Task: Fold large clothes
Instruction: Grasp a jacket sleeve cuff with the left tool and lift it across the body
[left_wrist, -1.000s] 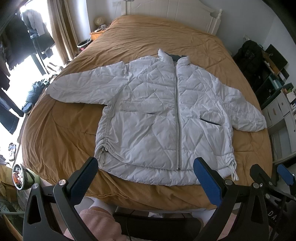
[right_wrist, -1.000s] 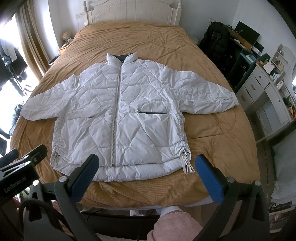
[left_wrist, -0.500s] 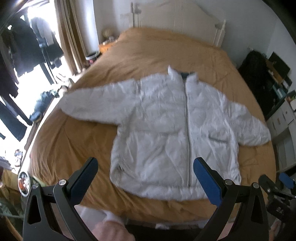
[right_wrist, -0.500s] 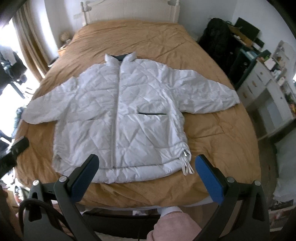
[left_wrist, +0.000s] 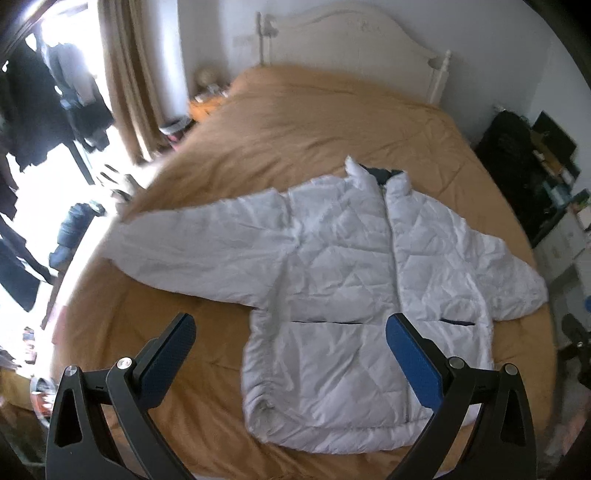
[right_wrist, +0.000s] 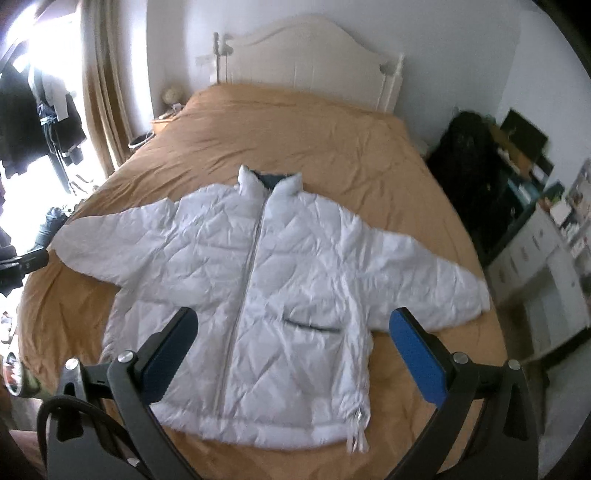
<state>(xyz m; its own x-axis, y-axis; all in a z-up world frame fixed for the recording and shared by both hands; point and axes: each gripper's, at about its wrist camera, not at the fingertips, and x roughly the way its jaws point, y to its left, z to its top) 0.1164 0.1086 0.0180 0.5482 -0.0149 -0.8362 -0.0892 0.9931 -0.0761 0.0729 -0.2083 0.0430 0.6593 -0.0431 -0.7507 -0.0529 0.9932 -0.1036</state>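
Left wrist: left gripper (left_wrist: 290, 350) is hanging wide open, empty, over one jacket (left_wrist: 332, 280) lying flat mid-bed (left_wrist: 295, 122); bare cover all around.
Right wrist: right gripper (right_wrist: 293, 350) is gaping, empty, above jacket hem; two sleeves spread.

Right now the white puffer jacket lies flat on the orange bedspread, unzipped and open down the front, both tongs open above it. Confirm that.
One detail is wrong: the white puffer jacket is zipped shut, not open. The right wrist view shows the zipper closed from collar to hem. The rest holds: it lies flat on the orange bedspread, with the left tongs and right tongs both open.
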